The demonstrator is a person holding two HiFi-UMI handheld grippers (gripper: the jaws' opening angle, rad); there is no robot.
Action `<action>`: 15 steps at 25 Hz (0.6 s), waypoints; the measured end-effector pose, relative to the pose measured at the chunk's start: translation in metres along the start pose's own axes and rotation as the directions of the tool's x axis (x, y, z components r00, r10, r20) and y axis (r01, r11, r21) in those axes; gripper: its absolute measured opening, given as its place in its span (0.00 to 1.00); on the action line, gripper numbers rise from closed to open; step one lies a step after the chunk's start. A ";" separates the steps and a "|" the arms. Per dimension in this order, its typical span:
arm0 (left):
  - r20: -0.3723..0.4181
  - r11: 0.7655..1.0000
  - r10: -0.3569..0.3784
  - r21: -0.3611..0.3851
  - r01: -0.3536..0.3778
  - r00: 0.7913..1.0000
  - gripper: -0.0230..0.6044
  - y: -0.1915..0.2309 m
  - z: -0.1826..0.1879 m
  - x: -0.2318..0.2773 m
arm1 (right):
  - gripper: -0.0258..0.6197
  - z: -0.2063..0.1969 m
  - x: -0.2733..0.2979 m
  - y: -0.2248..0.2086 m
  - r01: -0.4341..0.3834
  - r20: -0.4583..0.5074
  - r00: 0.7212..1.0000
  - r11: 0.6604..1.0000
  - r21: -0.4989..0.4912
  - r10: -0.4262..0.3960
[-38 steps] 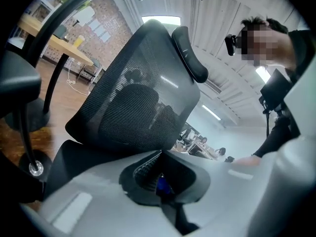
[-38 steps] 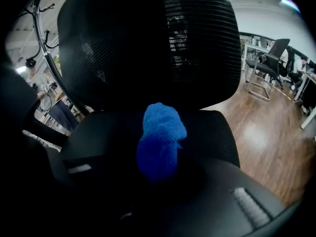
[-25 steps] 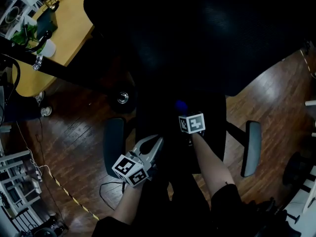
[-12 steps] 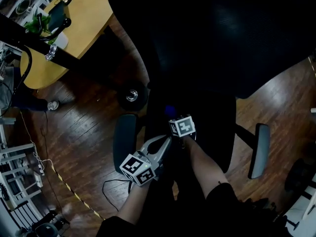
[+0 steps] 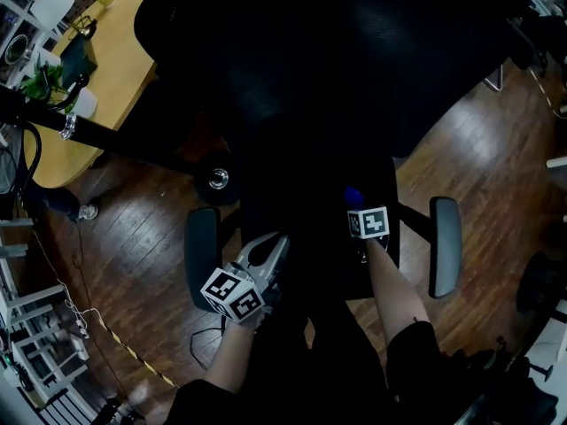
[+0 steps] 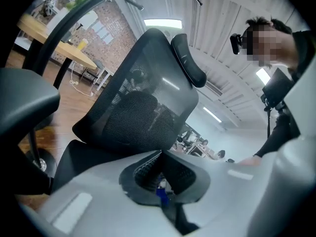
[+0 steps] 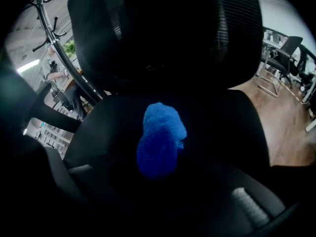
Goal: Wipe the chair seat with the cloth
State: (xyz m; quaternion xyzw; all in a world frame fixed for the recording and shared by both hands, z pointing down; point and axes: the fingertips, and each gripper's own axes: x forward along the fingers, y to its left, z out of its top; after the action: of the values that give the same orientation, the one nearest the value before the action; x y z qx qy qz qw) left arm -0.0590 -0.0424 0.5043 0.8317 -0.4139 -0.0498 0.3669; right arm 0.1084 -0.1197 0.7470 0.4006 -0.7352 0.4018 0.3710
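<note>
A black office chair fills the head view; its seat (image 5: 306, 215) lies between two armrests (image 5: 202, 248) (image 5: 445, 246). My right gripper (image 5: 357, 209) is over the right half of the seat, shut on a blue cloth (image 5: 353, 196). In the right gripper view the bunched cloth (image 7: 160, 139) presses on the dark seat (image 7: 222, 117) in front of the mesh backrest (image 7: 168, 33), with the right gripper (image 7: 159, 171) closed around it. My left gripper (image 5: 270, 248) hovers at the seat's front left. Its grey jaws meet at the tips in the left gripper view, holding nothing (image 6: 160, 154).
A wooden table (image 5: 115, 60) stands at the upper left, with a black pole (image 5: 89, 131) running in front of it. A chair caster (image 5: 217, 181) rests on the wood floor (image 5: 133, 237). Another chair (image 7: 281, 58) stands far right. The person (image 6: 291, 83) shows in the left gripper view.
The right gripper slid the cloth left across the seat, then back right to the right half. The left gripper stayed at the seat's front left.
</note>
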 end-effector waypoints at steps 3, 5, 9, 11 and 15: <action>-0.012 1.000 -0.005 0.022 0.005 1.000 0.02 -0.003 -0.001 0.003 | 0.10 -0.012 -0.027 -0.046 0.068 0.010 0.998 0.997 0.029 -0.068; -0.015 1.000 -0.005 0.024 0.005 1.000 0.02 -0.004 -0.003 0.003 | 0.10 -0.018 -0.037 -0.063 0.086 0.021 0.996 0.995 0.054 -0.087; -0.019 1.000 -0.003 0.018 0.004 1.000 0.02 -0.009 -0.009 0.005 | 0.10 -0.022 -0.043 -0.072 0.100 0.039 0.994 0.993 0.060 -0.102; -0.022 1.000 -0.001 0.027 0.001 1.000 0.02 -0.010 -0.011 0.007 | 0.10 -0.023 -0.043 -0.075 0.102 0.042 0.994 0.993 0.062 -0.105; -0.025 0.999 0.008 0.049 -0.006 1.000 0.02 -0.005 -0.015 0.002 | 0.10 -0.020 -0.044 -0.070 0.092 0.038 0.995 0.991 0.094 -0.096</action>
State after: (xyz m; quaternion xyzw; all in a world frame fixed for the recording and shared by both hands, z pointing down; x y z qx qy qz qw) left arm -0.0481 -0.0334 0.5125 0.8395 -0.4132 -0.0279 0.3517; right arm 0.1929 -0.1141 0.7379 0.4597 -0.7039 0.4088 0.3549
